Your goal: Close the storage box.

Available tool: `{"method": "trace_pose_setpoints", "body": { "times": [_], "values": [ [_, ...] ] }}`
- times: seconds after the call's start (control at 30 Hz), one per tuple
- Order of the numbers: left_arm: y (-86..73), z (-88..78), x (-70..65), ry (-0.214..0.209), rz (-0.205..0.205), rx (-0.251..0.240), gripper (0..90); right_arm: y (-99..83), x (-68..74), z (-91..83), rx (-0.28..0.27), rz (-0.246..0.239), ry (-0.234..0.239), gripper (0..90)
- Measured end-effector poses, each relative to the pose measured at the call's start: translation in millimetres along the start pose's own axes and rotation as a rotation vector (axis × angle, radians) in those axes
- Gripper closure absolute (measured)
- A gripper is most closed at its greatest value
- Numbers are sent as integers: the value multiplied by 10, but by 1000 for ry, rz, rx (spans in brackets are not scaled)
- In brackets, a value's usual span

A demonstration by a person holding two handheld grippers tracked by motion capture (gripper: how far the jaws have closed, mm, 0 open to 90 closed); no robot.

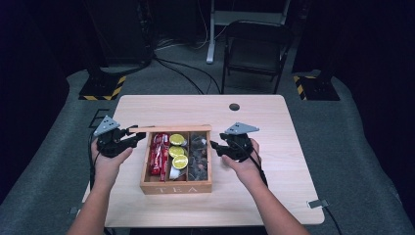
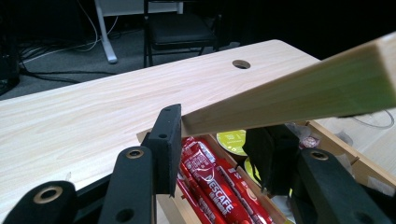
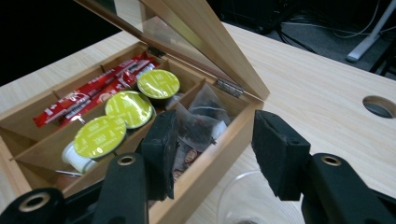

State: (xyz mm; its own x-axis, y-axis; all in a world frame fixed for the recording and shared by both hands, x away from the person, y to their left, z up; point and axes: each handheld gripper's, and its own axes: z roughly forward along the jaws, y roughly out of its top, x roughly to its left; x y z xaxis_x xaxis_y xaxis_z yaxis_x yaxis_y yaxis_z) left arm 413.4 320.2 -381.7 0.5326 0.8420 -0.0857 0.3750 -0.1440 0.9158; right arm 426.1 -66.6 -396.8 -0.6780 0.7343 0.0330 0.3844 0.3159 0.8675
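Wooden tea box [image 1: 176, 187] sits mid-bench [image 1: 274, 186], slightly toward the person's side, "TEA" lettering on the front wall. Lid [image 1: 171, 129] is raised, hinged at the far edge, glass pane set in it. Left tool [image 1: 139, 138] is clamped on the lid's left end; in the left gripper view both black jaws press the wooden lid frame [image 2: 289, 100], which runs up to the right across the frame. Left hand [image 1: 110, 164] wraps the tool body beside the box's left wall.

Right tool [image 1: 214, 145] is at the box's right wall; the right hand [image 1: 244, 164] holds it. In the right gripper view the jaws stand apart and straddle the near wall [image 3: 210, 172]: one jaw inside the right compartment over the tea bags [image 3: 196, 126], the other outside above the bench. Pads don't press anything, so open, nothing gripped. A clear glass rim [image 3: 252, 191] shows low between the jaws.

Three compartments. Left: red Nescafe sticks [image 1: 159, 152]. Middle: three yellow-green-lidded capsules [image 1: 179, 151] in a row. Right: dark clear-wrapped tea bags [image 1: 198, 154].

Round cable hole [image 1: 234, 106] near the bench's far edge. Black chair [image 1: 254, 49] on the floor behind.
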Motion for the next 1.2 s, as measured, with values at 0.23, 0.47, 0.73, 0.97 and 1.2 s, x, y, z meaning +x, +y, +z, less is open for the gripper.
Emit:
{"method": "trace_pose_setpoints", "body": {
  "times": [0.23,0.47,0.73,0.97,1.2],
  "values": [
    [-2,-2,-4,-1,-2,3,565,112,83,-28,-17,-23,3,473],
    [-4,-3,-3,-2,-2,4,564,204,86,-2,-27,-38,12,461],
    [-10,-2,-4,-1,-3,0,564,298,122,29,-49,-54,17,451],
    [-18,-6,-6,-4,-5,2,563,359,146,66,-55,-80,18,450],
    [-21,-5,-7,-4,-8,1,563,399,141,86,-47,-91,5,512]
  ]
}}
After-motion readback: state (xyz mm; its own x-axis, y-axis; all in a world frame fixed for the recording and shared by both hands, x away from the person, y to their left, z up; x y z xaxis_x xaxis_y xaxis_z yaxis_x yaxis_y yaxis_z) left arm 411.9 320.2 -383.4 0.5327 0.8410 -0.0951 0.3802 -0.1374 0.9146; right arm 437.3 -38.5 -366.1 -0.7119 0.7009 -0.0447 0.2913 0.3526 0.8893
